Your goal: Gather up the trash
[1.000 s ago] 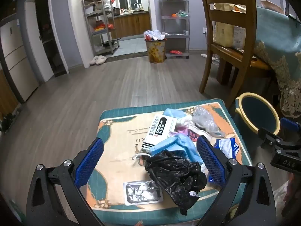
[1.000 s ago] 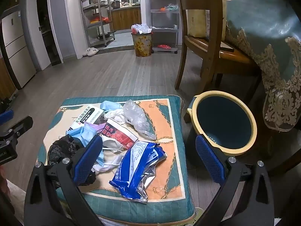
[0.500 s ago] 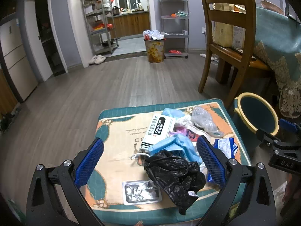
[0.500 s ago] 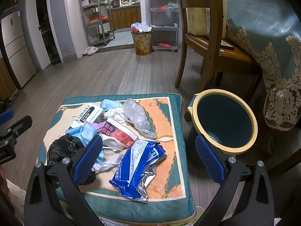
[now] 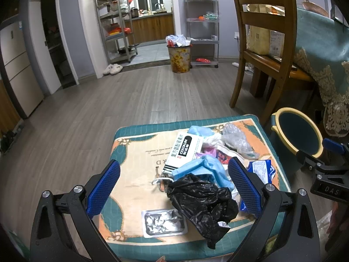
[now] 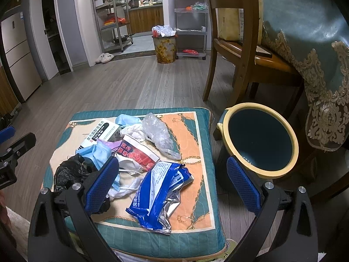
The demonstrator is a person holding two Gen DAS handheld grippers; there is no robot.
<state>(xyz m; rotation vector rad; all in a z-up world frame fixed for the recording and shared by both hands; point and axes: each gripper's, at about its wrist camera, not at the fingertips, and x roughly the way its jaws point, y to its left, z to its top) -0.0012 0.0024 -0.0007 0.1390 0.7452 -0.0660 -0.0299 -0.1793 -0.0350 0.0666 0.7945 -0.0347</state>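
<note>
**Teal cushion carries unsorted trash; both tools idle**

Teal-and-orange fabric covers the cushion [image 6: 202, 187] on which all the trash lies. Items noted: a crumpled black plastic bag [image 5: 202, 203] at the near left, touching a blue face mask [image 5: 202, 168]; a white medicine box [image 5: 185, 150] behind them; a clear plastic bag [image 6: 159, 135] toward the far side; a blue foil wrapper [image 6: 159, 194] at the near right; a foil blister pack [image 5: 163, 222] near the front edge, just beside the black bag.

Left hand-held gripper [image 5: 174, 192]: released, jaws spread wide above the black bag, grasping nothing. Right hand-held gripper [image 6: 172, 185]: likewise released, jaws apart over the blue wrapper, empty.

A yellow-rimmed bin [image 6: 261, 172] stands on the wooden floor [image 6: 130, 83] just right of the cushion, beside a wooden chair [image 6: 235, 43].
</note>
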